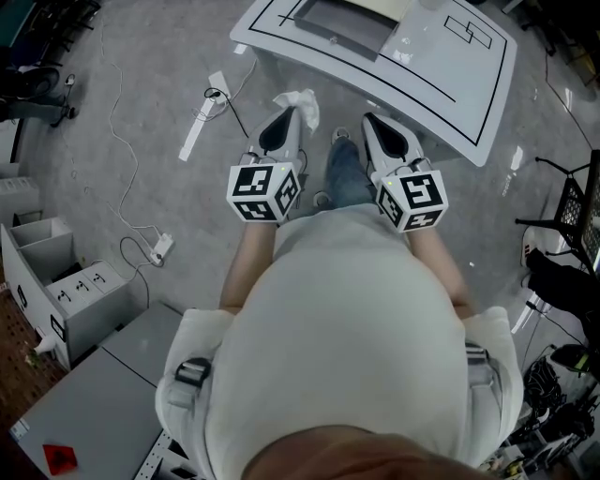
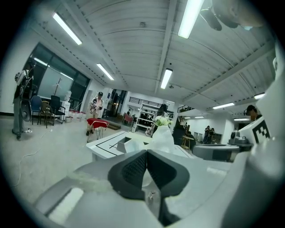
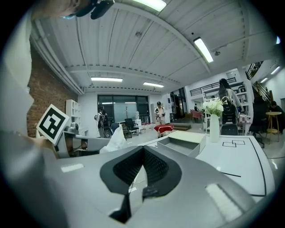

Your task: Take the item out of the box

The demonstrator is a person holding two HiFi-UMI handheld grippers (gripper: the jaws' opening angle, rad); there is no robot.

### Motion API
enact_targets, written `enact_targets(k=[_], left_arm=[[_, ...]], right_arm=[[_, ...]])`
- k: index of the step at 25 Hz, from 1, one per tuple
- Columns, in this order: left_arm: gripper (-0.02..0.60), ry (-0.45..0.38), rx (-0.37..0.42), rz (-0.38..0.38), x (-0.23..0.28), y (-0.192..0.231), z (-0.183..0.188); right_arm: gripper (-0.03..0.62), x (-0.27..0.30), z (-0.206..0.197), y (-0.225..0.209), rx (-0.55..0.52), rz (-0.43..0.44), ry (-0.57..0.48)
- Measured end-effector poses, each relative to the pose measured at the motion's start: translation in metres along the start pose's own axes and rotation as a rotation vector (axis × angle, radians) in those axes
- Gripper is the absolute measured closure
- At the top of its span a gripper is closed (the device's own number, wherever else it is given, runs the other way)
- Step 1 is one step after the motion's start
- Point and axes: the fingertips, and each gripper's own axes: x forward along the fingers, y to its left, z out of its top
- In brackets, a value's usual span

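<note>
An open grey box [image 1: 342, 23] lies on the white table [image 1: 469, 94] ahead of me; it also shows in the right gripper view [image 3: 182, 144]. I hold both grippers close to my chest, short of the table's edge. The left gripper [image 1: 292, 114] is shut on a white crumpled item [image 1: 300, 103], which sticks up from the jaw tips [image 2: 162, 138]. The right gripper [image 1: 370, 120] is shut with nothing in it; its jaws [image 3: 143, 148] meet in its own view. The inside of the box is not in sight.
A vase of flowers [image 3: 213, 120] stands on the table beyond the box. On the floor to the left lie cables and a power strip [image 1: 159, 248], next to grey cabinets [image 1: 66, 291]. A red chair [image 2: 97, 123] and several people are far off in the hall.
</note>
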Motion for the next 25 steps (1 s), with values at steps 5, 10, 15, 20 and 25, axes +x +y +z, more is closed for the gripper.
enact_targets(k=[5,10,15,20,25], left_arm=[[0.577,-0.003,-0.007,0.011,-0.009,0.0025,-0.0046],[0.577,-0.012,-0.005,0.012,-0.0113,0.0043,-0.0021],[0.577,-0.017,-0.001,0.009,-0.0091,0.0026,-0.0005],[0.577,-0.023,-0.003,0.013,-0.0074,0.0008,0.0008],[0.577,-0.022,0.0,0.017,-0.0067,0.0004,0.0001]], right_arm=[[0.594,-0.0012,-0.0004,0.007,-0.009,0.018,-0.002],[0.594,-0.0017,0.0001,0.0092,-0.03,0.013,0.002],[0.595,-0.0033,0.001,0.0074,-0.038,0.009,0.004],[0.595,-0.0036,0.002,0.0058,-0.039,0.013,0.0],[0.595,-0.0016,0.0016,0.0047,-0.034,0.017,-0.004]])
